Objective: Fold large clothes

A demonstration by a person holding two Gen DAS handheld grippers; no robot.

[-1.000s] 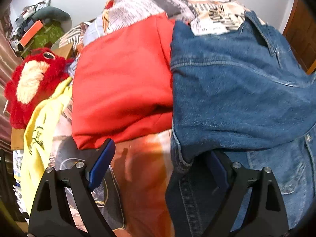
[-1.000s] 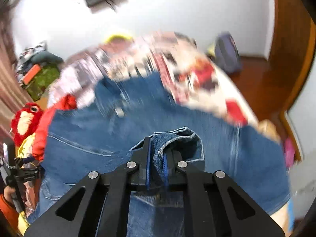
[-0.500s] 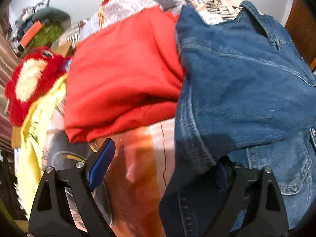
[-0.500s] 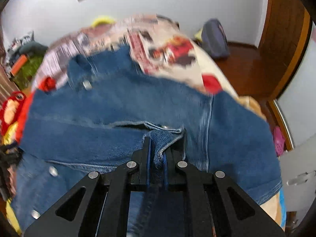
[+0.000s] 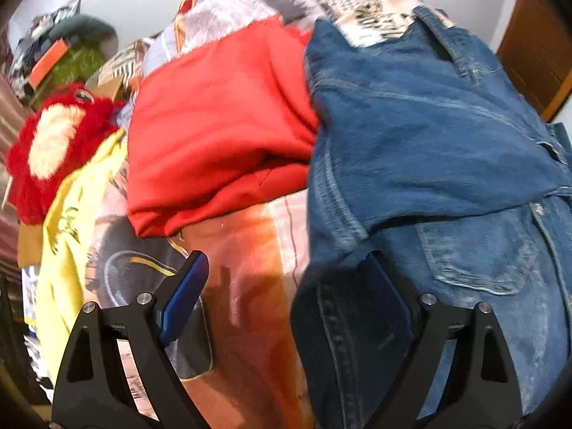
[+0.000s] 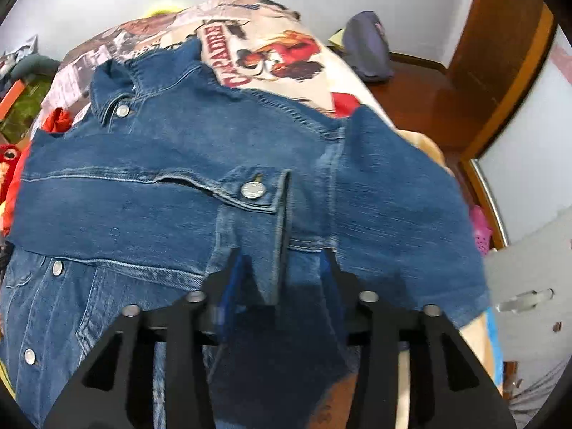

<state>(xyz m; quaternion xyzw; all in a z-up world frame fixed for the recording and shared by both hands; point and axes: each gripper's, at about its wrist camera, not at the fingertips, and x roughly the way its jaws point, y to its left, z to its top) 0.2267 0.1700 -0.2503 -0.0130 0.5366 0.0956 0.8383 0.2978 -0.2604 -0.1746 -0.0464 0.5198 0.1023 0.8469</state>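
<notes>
Across the bed (image 6: pixel 286 57), jacket (image 6: pixel 178 186) collar-far

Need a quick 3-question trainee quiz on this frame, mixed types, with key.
1. True or false: the right gripper is clamped shut on the denim jacket.
2. What lies directly left of the jacket in the left wrist view? A) red garment B) green towel C) white pillow
3. Fill in: the left gripper's jaws are ____.

Key:
1. False. Its jaws stand apart, with the sleeve cuff lying between them.
2. A, the red garment, on the printed bedspread.
3. Open. Its right finger is under the jacket's edge.
</notes>
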